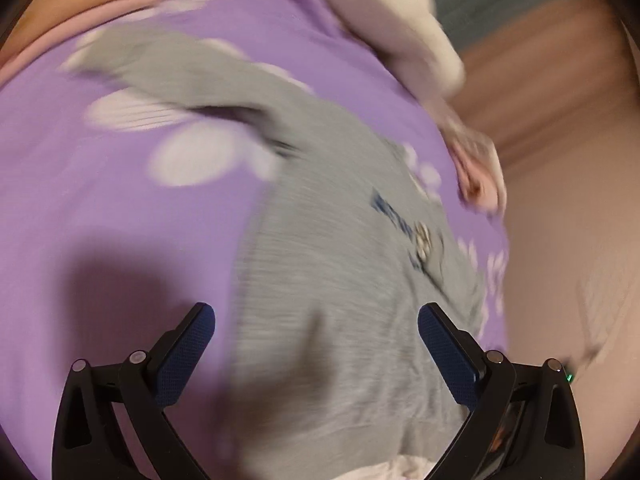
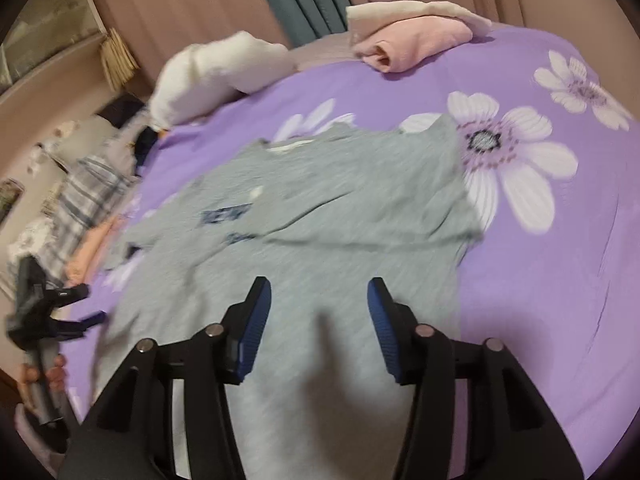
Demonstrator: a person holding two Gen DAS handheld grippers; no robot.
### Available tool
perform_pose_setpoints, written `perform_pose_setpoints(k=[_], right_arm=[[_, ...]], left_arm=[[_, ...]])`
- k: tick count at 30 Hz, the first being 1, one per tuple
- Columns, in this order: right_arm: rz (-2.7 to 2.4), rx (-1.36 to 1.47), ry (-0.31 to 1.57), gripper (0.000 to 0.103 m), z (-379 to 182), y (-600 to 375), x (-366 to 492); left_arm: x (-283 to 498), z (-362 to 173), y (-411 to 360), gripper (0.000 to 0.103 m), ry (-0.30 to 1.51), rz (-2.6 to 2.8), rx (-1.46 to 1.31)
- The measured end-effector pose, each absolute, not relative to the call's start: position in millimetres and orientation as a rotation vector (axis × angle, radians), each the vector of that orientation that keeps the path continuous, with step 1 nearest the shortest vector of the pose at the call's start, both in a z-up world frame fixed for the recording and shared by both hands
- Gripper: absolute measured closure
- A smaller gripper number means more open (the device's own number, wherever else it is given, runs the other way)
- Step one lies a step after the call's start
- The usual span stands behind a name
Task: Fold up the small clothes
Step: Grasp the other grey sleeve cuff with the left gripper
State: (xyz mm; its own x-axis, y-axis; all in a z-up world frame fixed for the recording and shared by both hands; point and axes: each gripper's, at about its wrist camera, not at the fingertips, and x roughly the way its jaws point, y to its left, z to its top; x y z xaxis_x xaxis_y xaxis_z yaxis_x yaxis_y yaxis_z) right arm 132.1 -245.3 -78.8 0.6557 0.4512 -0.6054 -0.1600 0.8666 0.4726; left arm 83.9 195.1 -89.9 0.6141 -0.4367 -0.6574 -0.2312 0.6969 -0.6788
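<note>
Lying partly folded on the purple floral bedsheet [image 2: 540,272], the grey T-shirt [image 2: 320,208] sits rumpled. Right claw [image 2: 318,328] wide, empty; left claw [image 1: 316,354] wide, empty. Risk: grasping one layer only would drag the fold askew.

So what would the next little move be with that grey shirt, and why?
Probably bring the right hand-held gripper down to pinch the grey shirt at its right edge and fold it inward. The shirt lies spread on the purple sheet, one sleeve already flipped over, and both hand-held grippers, left too, are open and empty.
</note>
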Motion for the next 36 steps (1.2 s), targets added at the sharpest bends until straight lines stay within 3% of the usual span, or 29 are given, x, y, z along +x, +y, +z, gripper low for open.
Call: perform_pose_setpoints(k=[8, 19, 36], right_arm=[[0.472, 0.61, 0.761, 0.044, -85, -217, 89], [0.527, 0.598, 0.784, 0.044, -74, -172, 102], [0.561, 0.539, 0.842, 0.043, -79, -148, 131]], left_arm=[[58, -110, 271, 0.002, 0.792, -0.098, -1.158], [112, -117, 332, 0.002, 0.666, -0.066, -1.288], [180, -125, 375, 0.005, 0.626, 0.199, -1.203]])
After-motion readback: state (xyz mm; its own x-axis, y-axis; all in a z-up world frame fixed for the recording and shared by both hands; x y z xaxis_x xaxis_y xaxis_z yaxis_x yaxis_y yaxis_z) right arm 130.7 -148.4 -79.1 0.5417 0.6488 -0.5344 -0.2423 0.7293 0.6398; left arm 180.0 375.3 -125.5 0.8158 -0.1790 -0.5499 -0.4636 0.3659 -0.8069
